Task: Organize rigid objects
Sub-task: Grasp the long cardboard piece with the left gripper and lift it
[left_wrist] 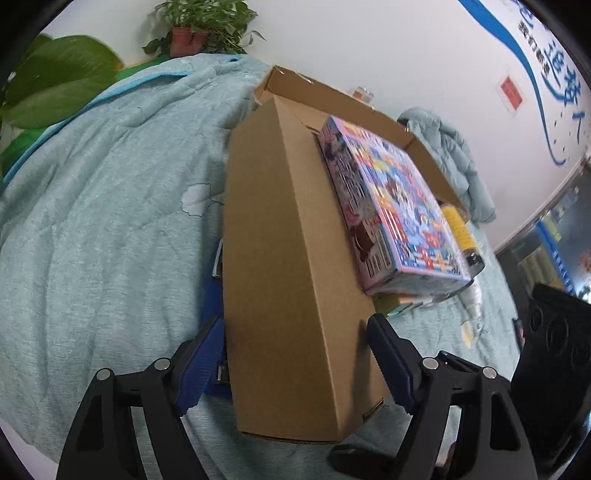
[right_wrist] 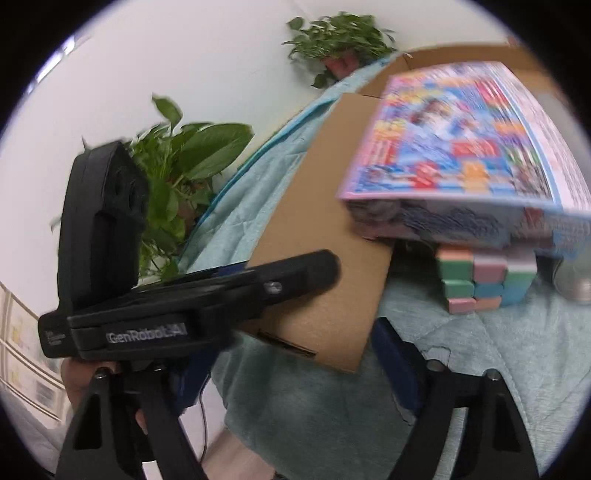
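**Mia:** Cardboard box (left_wrist: 291, 280) is in the middle, on the blue-green blanket (left_wrist: 103, 206). Its long flap stands up, and the colorful picture box (left_wrist: 391, 206) lies tilted on top of it.

**Ben:** What's under the picture box?

**Mia:** In the right camera I see a pastel block cube (right_wrist: 484, 278) on the blanket, just below the picture box (right_wrist: 465, 147). In the left camera a yellow bottle (left_wrist: 461, 229) pokes out beside it.

**Ben:** Is the left gripper (left_wrist: 295, 354) holding the flap?

**Mia:** Its blue fingers (left_wrist: 201, 363) are wide apart, one on each side of the flap. The left finger looks like it touches the flap. The other one sits close beside it.

**Ben:** And the right gripper (right_wrist: 291, 365)?

**Mia:** It is spread wide too, with nothing in it. The box corner (right_wrist: 332, 325) sits between its fingers. The left gripper's black body (right_wrist: 155, 295) crosses in front.

**Ben:** Anything else?

**Mia:** Green potted plants (left_wrist: 203, 22) stand by the white wall (left_wrist: 388, 48), behind the blanket.
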`<state>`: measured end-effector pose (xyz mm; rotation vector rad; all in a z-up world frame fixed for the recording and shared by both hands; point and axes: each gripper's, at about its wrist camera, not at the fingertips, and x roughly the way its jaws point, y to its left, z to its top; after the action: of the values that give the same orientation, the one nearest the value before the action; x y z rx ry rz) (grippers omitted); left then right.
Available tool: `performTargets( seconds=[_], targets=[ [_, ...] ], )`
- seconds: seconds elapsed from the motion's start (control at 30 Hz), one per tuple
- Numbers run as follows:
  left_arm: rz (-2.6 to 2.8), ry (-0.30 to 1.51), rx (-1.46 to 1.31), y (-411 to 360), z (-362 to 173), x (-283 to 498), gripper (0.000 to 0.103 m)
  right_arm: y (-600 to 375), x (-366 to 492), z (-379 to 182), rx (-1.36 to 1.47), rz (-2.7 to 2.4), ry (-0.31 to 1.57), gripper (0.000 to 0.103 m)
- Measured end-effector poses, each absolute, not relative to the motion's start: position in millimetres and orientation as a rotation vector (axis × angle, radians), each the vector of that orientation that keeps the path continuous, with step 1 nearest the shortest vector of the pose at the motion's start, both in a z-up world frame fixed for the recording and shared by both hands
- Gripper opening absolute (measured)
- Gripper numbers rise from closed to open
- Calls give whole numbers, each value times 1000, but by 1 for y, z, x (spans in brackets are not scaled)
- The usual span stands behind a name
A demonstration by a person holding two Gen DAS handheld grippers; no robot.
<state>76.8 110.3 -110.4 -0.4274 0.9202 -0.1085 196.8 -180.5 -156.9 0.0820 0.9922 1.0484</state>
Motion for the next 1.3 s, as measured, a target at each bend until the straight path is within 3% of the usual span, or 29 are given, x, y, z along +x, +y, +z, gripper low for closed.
performTargets(
  seconds=[0.57, 0.77, 1.03, 1.13, 1.3],
  targets=[
    [-165, 877, -515, 151, -105, 53, 74, -179, 213, -159, 175, 1118, 1078, 82],
    [-160, 847, -484, 155, -90, 55, 83, -181, 217, -159, 245, 1125, 1102, 83],
    [-185, 943, -469, 142, -103, 79, 70, -166, 225, -169, 209, 1108, 1179, 84],
    [-189, 944, -434, 136, -103, 78, 63, -153, 223, -166, 151, 1085, 1160, 88],
    [-191, 921, -414, 134, -102, 74, 61, -146, 213, -157, 34, 1030, 1066, 92]
  ],
)
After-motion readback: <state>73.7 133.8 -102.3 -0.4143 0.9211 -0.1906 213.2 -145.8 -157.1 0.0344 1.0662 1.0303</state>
